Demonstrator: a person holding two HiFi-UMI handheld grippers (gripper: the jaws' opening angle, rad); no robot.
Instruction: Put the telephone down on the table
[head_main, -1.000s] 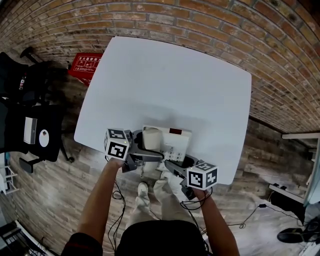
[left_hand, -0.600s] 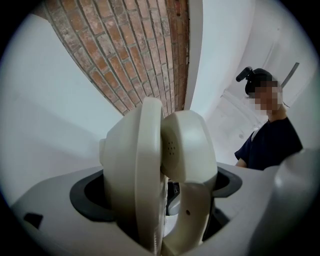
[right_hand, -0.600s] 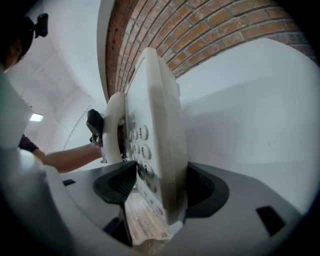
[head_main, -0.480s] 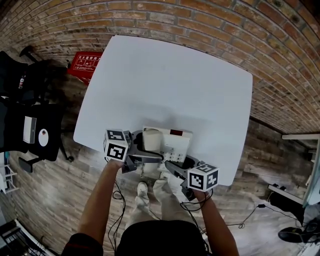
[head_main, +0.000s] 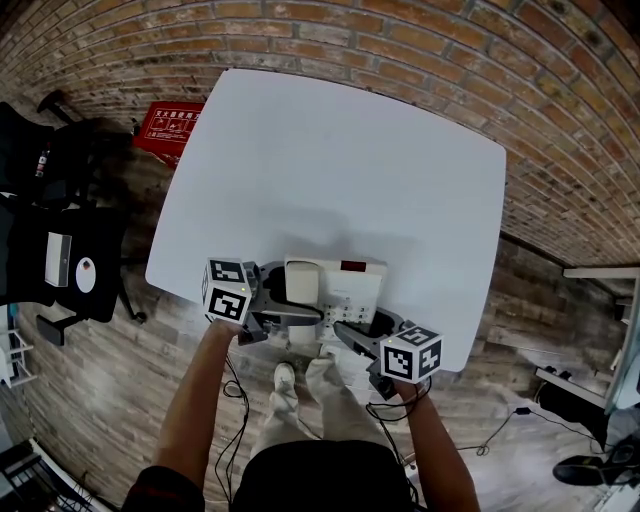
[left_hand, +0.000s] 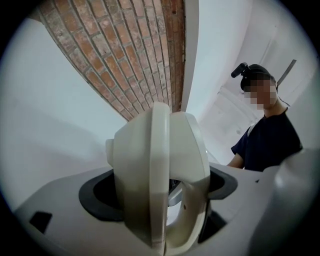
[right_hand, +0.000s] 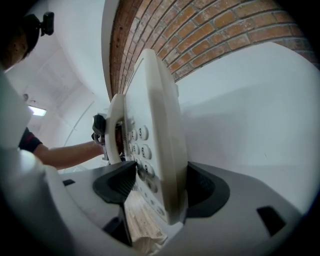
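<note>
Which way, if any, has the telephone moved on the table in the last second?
No. Against the table's near edge, the telephone sits just where it did.

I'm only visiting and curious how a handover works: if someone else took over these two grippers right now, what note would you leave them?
Left gripper: jaws have just been closing around the telephone at its handset end; pads appear to touch it.
Right gripper: clamped on the keypad end.
Telephone: level, at the near edge of the table; whether it already rests there can't be told.
Done: telephone is at the table.
Left: set it fully down, away from the edge, then open both grippers.
</note>
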